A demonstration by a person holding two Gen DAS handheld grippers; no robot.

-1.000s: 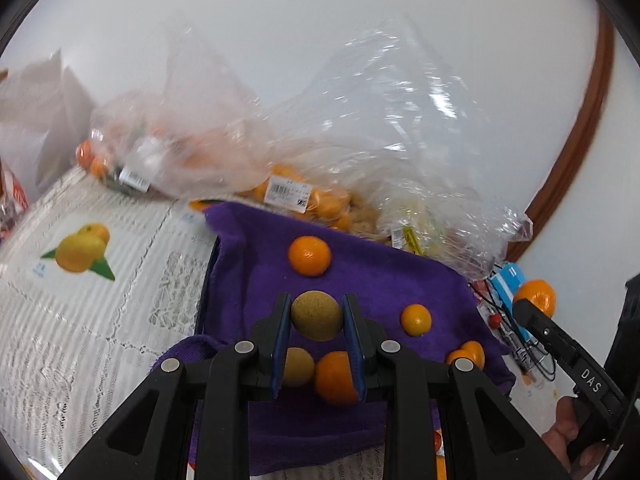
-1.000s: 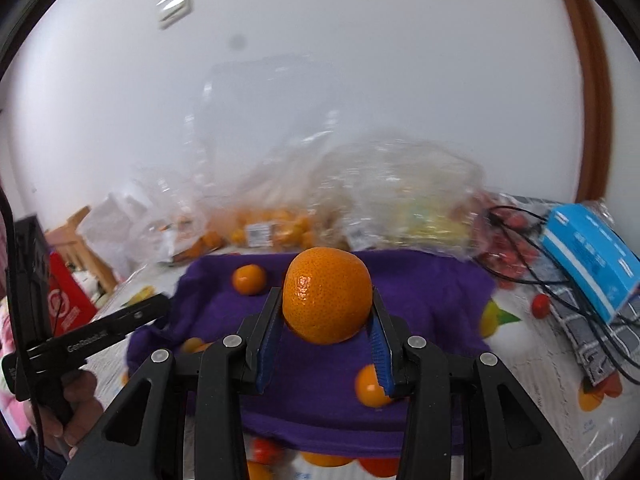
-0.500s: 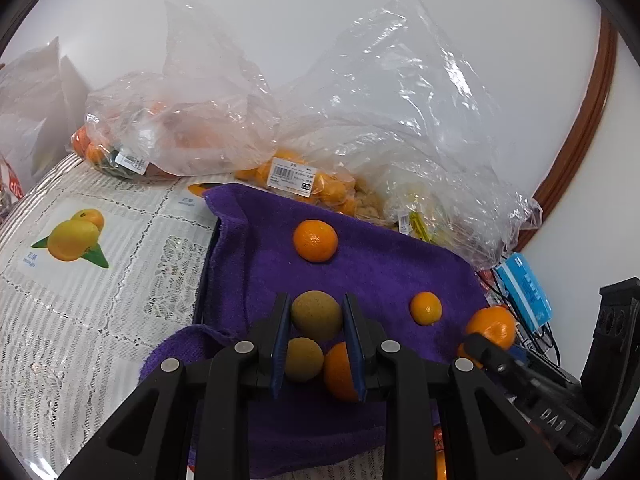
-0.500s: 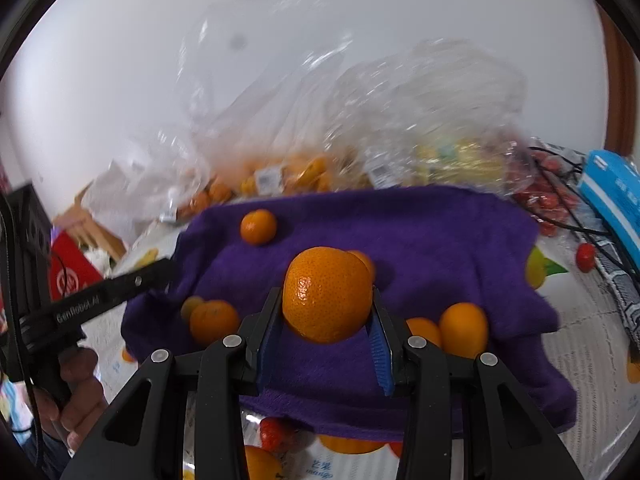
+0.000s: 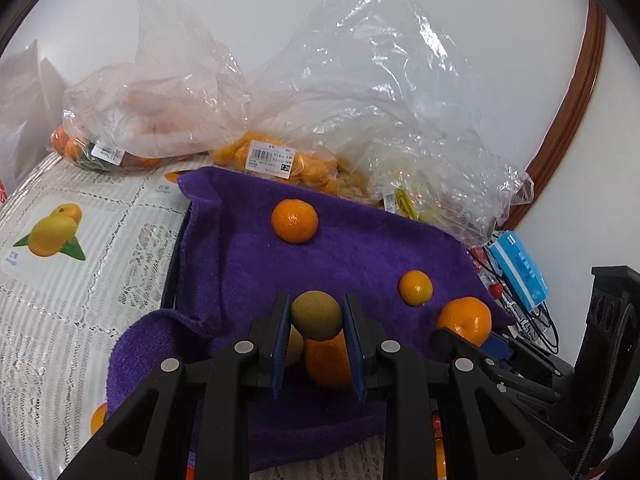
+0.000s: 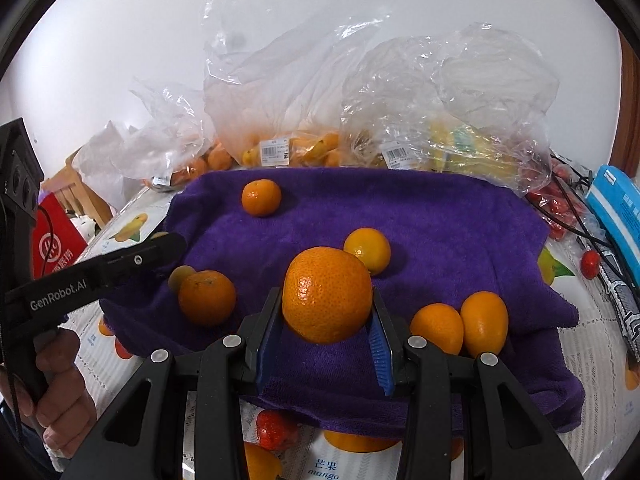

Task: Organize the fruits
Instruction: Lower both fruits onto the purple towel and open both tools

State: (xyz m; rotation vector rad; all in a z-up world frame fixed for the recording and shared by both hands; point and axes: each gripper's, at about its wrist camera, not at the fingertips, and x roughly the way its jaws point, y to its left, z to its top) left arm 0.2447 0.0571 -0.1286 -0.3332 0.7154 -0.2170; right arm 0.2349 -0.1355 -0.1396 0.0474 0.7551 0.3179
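Below your right gripper [image 6: 326,330], clamped on an orange [image 6: 327,294], purple towel [image 6: 440,232] lies bare between two fruit clusters.

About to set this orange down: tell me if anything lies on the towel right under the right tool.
Nothing visible does. The right tool grips the orange over bare purple towel; the nearest fruit, a smaller orange, lies just behind.

The left gripper [image 5: 316,322] points down and forward, its jaws squeezed tight on a small brown fruit [image 5: 317,314]. At its 3 o'clock, the right gripper [image 6: 325,320] tilts down too, jaws pinching an orange [image 6: 327,294].
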